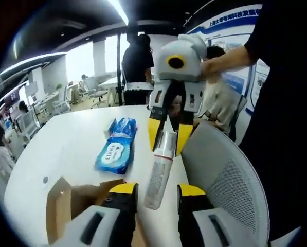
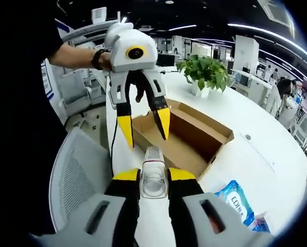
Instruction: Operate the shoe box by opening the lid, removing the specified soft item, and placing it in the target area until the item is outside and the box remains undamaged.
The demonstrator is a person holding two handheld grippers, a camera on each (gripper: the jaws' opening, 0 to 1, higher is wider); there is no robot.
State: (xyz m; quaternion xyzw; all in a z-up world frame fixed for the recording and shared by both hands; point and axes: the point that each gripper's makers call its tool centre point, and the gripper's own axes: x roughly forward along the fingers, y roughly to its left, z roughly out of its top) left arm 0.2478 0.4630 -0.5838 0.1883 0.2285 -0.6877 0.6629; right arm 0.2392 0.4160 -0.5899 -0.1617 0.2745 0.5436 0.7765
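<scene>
Right tongs (image 2: 153, 177) clenched on clear tube (image 2: 154, 177), lifted clear of open shoe box (image 2: 194, 131). Left tongs (image 2: 143, 126) released, hovering near tube's far end. Blue tissue pack (image 1: 117, 146) on worktop (image 1: 66, 139).

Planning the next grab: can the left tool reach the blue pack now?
Probably yes: the left tool is open, and the blue pack lies uncovered on the table beside the box. Only the clear tube in the right tool hangs close by.
</scene>
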